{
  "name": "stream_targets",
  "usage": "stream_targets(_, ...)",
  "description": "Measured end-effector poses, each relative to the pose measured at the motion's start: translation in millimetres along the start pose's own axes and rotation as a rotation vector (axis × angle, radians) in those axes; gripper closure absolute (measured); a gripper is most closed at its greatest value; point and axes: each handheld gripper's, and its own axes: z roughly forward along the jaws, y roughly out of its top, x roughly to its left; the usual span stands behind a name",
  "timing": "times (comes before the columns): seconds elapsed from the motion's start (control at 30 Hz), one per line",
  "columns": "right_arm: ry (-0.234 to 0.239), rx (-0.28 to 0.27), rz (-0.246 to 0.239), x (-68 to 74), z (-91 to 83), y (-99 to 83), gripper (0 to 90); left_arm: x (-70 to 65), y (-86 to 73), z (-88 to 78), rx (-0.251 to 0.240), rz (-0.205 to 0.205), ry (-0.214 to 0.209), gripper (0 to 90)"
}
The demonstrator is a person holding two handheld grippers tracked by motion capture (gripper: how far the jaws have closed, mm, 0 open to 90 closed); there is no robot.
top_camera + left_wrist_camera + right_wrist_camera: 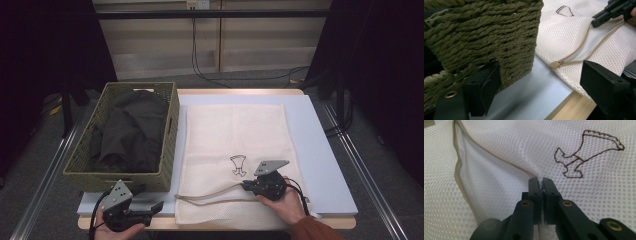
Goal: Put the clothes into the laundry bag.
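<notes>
A cream mesh laundry bag (235,135) lies flat on the table, with a brown embroidered emblem (238,165) near its middle. Its tan zipper (210,196) runs along the near end and gapes open. My right gripper (246,186) is shut on the upper mesh layer at the zipper's edge; in the right gripper view the jaws (539,181) pinch a fold of mesh (499,150) just below the emblem (586,152). My left gripper (159,206) stands open at the front corner of the woven basket (165,170), with nothing between its fingers (486,82). The zipper pull (555,64) lies at the bag's near left end.
The olive woven basket (486,32) stands left of the bag and holds dark clothes (132,130). A pale blue-grey mat (320,150) covers the table, whose wooden front edge (571,105) runs close behind both hands. Metal rails flank the table on both sides.
</notes>
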Motion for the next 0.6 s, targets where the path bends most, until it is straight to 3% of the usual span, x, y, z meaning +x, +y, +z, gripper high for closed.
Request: stream_targets(0.6,0.013,-0.098,0.068,-4.2,-15.6,14.6,88.0,-3.9,1.6,-1.0,-0.022,0.022,-0.038,15.0)
